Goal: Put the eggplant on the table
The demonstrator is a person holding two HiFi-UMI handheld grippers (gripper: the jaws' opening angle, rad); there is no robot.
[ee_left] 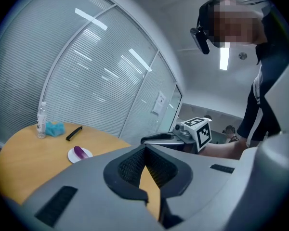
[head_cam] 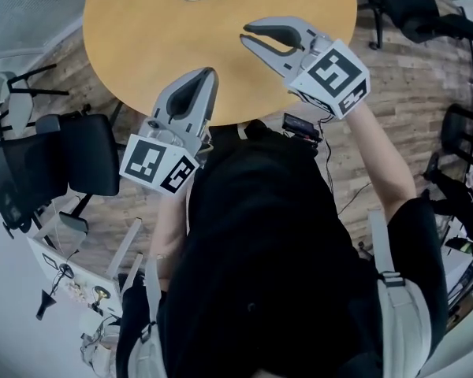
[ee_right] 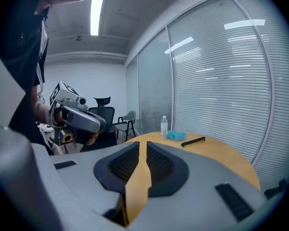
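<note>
Black clothing covers the person standing at the near edge of the round wooden desk (head_cam: 158, 46), a hand-held gripper raised in each hand. The left hand-held gripper (head_cam: 207, 73) hangs over the desk's near rim, clenched, its jaws pressed together at the tips with nothing between them. The right hand-held gripper (head_cam: 244, 34) reaches a little further in over the desk; its jaws stand almost together, only a thin slit between the pads, and it grasps nothing. Both point across the desk top, tilted slightly down.

At the far side of the desk sits a small white plate (ee_left: 86, 153), and the purple eggplant (ee_left: 79, 151) lies on it, well apart from both hand-held grippers. Further along the desk's far edge lie a slim black bar (ee_left: 74, 133), a crumpled blue cloth (ee_left: 54, 128) and, just beside the cloth, a clear plastic bottle (ee_left: 41, 121) standing upright. Beyond the desk runs a glass wall with closed blinds. A black office chair (head_cam: 55, 164) stands on the wooden floor off the desk's near left side.
</note>
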